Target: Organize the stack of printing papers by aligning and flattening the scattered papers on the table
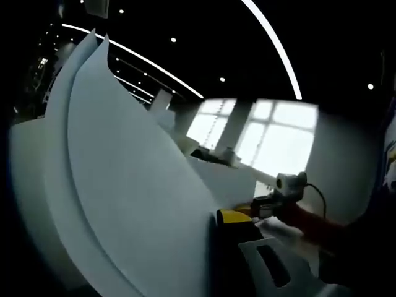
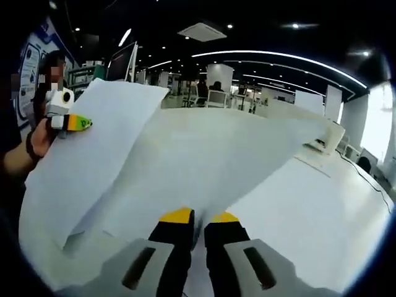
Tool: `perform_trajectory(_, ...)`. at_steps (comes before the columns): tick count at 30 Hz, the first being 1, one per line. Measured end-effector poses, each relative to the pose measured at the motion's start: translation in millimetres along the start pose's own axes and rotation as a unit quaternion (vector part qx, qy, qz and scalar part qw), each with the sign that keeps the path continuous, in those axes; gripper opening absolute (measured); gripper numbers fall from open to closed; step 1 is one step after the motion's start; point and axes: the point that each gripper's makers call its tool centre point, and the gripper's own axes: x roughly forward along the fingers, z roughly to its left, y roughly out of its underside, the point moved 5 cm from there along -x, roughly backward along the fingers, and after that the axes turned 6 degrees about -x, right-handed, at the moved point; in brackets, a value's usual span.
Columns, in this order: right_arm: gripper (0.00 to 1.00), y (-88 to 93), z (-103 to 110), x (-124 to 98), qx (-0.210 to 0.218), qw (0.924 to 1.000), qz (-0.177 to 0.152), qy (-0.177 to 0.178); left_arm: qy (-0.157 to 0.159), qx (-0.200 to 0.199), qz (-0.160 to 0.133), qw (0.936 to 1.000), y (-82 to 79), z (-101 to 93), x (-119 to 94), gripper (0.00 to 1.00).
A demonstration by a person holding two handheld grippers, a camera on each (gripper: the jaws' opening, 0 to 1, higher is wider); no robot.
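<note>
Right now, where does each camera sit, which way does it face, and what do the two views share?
Left gripper view: rides the left gripper, looking along lifted paper sheets towards bright windows; the right gripper enters from the right.
Right gripper view: rides the right gripper, jaws shut on the paper sheets, facing the white table; the left gripper and a hand appear left.
Shared: the sheets and each other's gripper.

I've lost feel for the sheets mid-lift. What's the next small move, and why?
Probably lower both grippers together to stand the papers edge-down on the table and tap them even. The right gripper pinches one edge, the left gripper holds the far side, and the sheets hang lifted, fanned apart with their corners offset.
</note>
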Motion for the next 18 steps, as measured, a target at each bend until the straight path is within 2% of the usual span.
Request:
perform_trajectory(5,0.0,-0.2,0.0,-0.5,0.0,1.0,0.001,0.001,0.0,-0.002,0.0,1.0,0.1,-0.3,0.1,0.12)
perform_trajectory(11,0.0,-4.7,-0.4,-3.0,0.038,0.9992,-0.014,-0.006,0.0,-0.002,0.0,1.0,0.3,-0.8,0.2,0.12)
perform_trajectory(18,0.0,-6.7,0.3,-3.6,0.042,0.9989,-0.02,-0.006,0.0,-0.003,0.001,1.0,0.4,-0.1,0.4,0.12)
